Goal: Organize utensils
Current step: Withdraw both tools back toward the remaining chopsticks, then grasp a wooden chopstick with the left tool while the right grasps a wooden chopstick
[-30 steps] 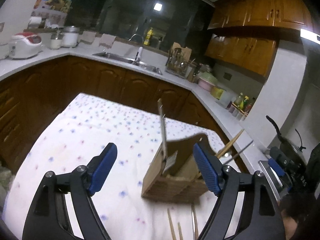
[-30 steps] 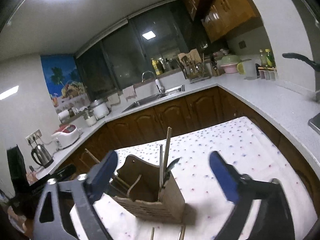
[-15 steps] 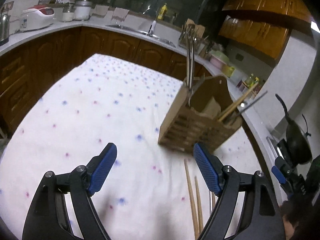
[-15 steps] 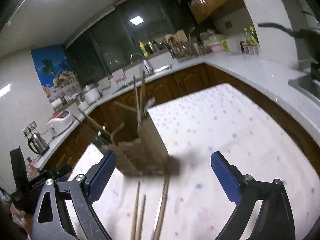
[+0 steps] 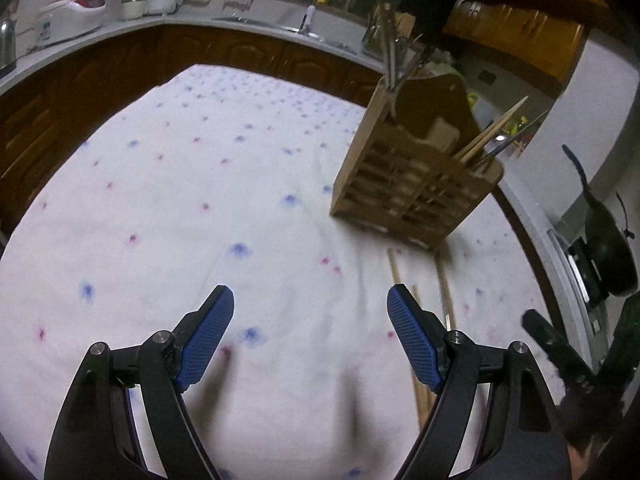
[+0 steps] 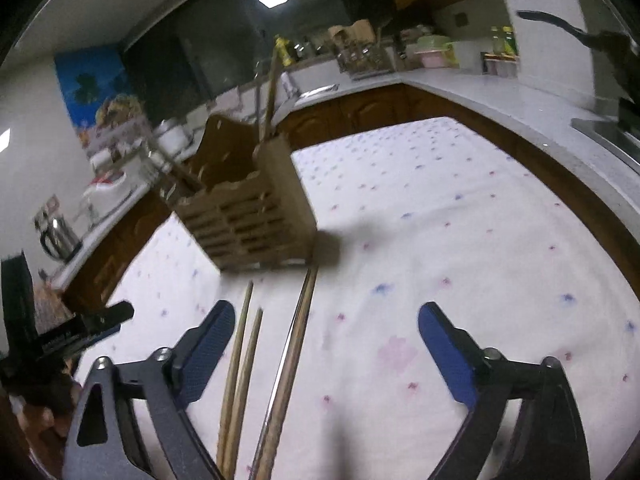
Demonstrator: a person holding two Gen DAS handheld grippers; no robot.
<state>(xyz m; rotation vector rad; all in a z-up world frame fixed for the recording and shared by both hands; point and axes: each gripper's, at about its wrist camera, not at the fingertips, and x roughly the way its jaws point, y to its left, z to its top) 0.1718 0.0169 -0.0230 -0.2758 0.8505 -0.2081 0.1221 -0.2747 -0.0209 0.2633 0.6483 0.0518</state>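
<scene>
A slatted wooden utensil holder (image 5: 416, 184) (image 6: 256, 216) stands on the spotted white tablecloth (image 5: 200, 200), with chopsticks and metal utensils sticking out of it. Several loose wooden chopsticks (image 6: 244, 368) (image 5: 444, 296) lie on the cloth in front of the holder. My right gripper (image 6: 326, 320) hangs low over them with its jaws closing; the chopsticks lie between the fingers near the left pad, not pressed. My left gripper (image 5: 310, 302) is open over bare cloth, the chopsticks just right of its right finger.
White counters and dark wooden cabinets ring the table (image 6: 520, 184). A kettle (image 6: 60, 234), a rice cooker (image 5: 74, 10), a sink and a dish rack (image 6: 364, 58) stand on them. A black pan (image 5: 608, 248) sits on a stove at the right.
Both grippers have sunk toward the cloth and tipped downward. The holder has slid up and away in both views, and the loose chopsticks have come in between the right fingers.
</scene>
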